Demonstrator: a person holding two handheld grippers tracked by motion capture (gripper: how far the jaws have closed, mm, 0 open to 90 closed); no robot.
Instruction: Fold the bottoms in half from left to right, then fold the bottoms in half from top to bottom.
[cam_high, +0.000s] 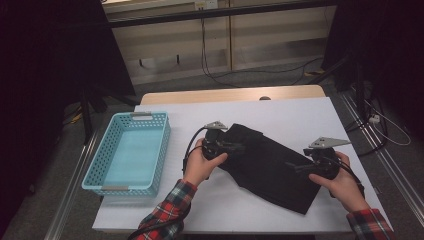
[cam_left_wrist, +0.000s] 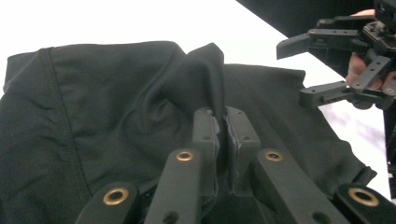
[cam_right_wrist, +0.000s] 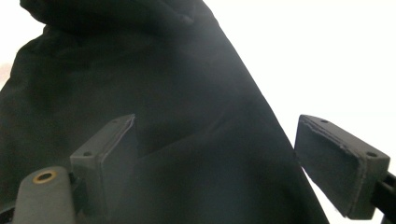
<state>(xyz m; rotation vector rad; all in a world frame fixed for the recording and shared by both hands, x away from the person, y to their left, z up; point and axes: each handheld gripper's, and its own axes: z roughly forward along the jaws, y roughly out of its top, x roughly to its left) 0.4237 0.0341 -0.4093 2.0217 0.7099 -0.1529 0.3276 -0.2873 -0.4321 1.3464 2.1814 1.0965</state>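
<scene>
A black garment lies folded across the middle of the white table. My left gripper rests at its left end, shut on a raised fold of the black fabric. In the left gripper view the jaws pinch that ridge of cloth. My right gripper sits at the garment's right end with its jaws wide apart. In the right gripper view the cloth lies between and beneath the spread jaws, and the pads do not press on it. The left gripper view also has the right gripper open at the upper right.
A light blue perforated basket with nothing in it stands at the table's left edge. A wooden tabletop strip borders the far side. Cables and dark stands lie on the floor beyond. Bare white surface surrounds the garment.
</scene>
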